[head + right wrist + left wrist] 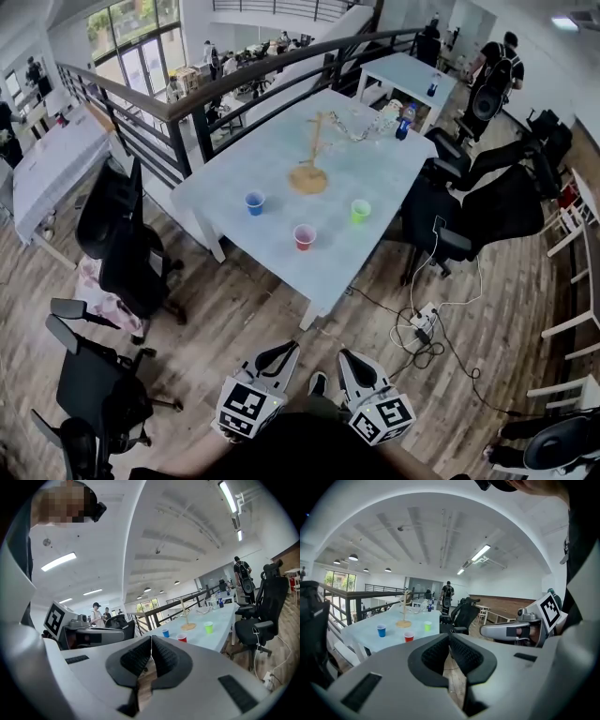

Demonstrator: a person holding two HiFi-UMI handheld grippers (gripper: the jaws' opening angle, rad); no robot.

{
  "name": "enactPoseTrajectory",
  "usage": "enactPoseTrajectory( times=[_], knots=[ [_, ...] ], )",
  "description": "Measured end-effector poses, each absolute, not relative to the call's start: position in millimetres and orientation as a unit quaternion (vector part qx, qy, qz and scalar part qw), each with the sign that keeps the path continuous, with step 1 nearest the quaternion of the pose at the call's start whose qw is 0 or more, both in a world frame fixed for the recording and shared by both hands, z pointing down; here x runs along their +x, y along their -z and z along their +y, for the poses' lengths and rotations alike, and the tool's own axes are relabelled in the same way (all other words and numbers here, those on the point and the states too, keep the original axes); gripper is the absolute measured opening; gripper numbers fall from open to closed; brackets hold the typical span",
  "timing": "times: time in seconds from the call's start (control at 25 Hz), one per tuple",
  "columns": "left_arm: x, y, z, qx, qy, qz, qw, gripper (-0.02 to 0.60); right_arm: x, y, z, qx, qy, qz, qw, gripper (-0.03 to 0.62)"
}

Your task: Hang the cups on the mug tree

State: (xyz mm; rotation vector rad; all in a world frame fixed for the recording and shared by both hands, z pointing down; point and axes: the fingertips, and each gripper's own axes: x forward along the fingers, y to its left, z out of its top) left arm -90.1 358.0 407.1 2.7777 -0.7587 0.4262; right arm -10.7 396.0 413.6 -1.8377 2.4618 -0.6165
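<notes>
Wooden floor [234, 319] fills the space between the person and a long pale tabletop [272, 150], which stands well ahead beside a dark railing [187, 103]; black office chairs [122, 244] sit around it. On that tabletop stands one wooden mug tree [309, 173], upright on its round base; its pegs look bare, though it is too far off to be sure. Near it, on the nearer side, stand three cups, all upright and apart from each other: one blue cup [254, 202], one red cup [304, 236] and one green cup [360, 211].

Two tongs show at the bottom of the head view; the left tongs [281, 349] and the right tongs [345, 356] are both closed pad against pad with nothing between them, and both are far from the cups.

The cups look like thin plastic ones: light, easy to tip and easy to crush; no handle can be made out. A gentle pinch on the rim, one pad inside and one outside, seems the safest hold; hanging would then probably mean turning each cup over onto a peg. No cup is hung yet.
</notes>
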Motion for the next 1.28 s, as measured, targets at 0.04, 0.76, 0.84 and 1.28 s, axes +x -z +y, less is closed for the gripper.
enactPoseTrajectory(
  times=[0.04,0.76,0.84,1.28],
  knots=[
    [-81.6,-404.0,350.8,0.948,-0.145,-0.262,0.112,0.030,-2.4,-412.4,388.8,-0.585,0.197,0.786,0.005,0.027],
    [30.2,-382.7,258.1,0.929,-0.136,-0.329,0.101,0.029,130.6,-407.5,277.2,-0.548,0.216,0.808,0.008,0.027],
    [40.3,-383.1,252.9,0.927,-0.136,-0.335,0.100,0.031,142.9,-408.7,271.0,-0.544,0.218,0.810,0.009,0.026],
    [55.5,-388.8,218.4,0.926,-0.147,-0.334,0.100,0.031,162.9,-422.2,232.4,-0.542,0.245,0.803,0.023,0.027]
  ],
)
